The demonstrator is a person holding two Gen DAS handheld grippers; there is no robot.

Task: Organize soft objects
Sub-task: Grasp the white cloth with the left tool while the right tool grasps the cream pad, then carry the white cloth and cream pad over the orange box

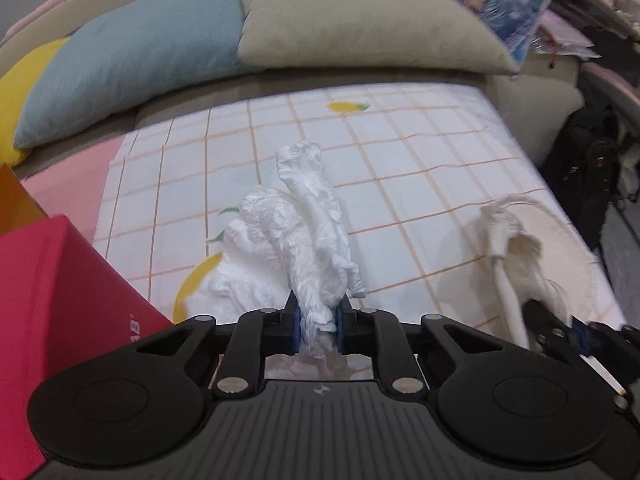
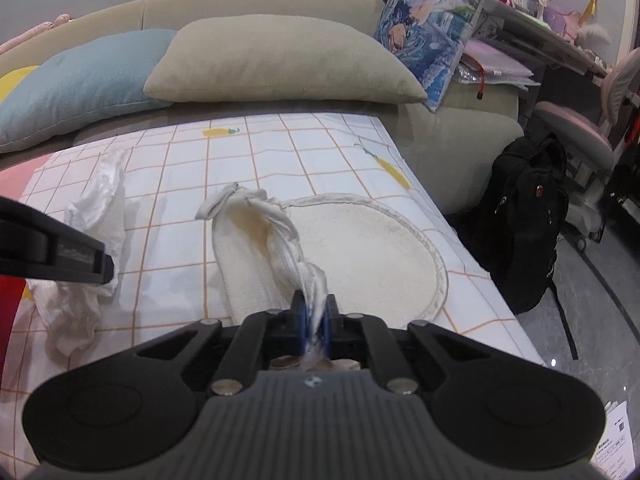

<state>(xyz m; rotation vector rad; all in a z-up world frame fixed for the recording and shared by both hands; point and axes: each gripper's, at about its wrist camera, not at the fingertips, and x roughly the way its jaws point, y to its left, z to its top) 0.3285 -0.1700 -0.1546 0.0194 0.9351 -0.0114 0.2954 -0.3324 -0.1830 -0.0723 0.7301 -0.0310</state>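
Pinching a crumpled white cloth [image 1: 304, 236], the left tool [image 1: 318, 322] lifts it off the checked lemon-print sheet [image 1: 400, 152]. Beside it, the right tool [image 2: 315, 320] grips the edge of a cream round mat [image 2: 360, 256] on the sofa [image 2: 460, 136].

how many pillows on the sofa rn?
4 visible: yellow pillow far left, mostly hidden behind the blue pillow; beige pillow in the middle; printed pillow propped at the right end. More may be out of frame.
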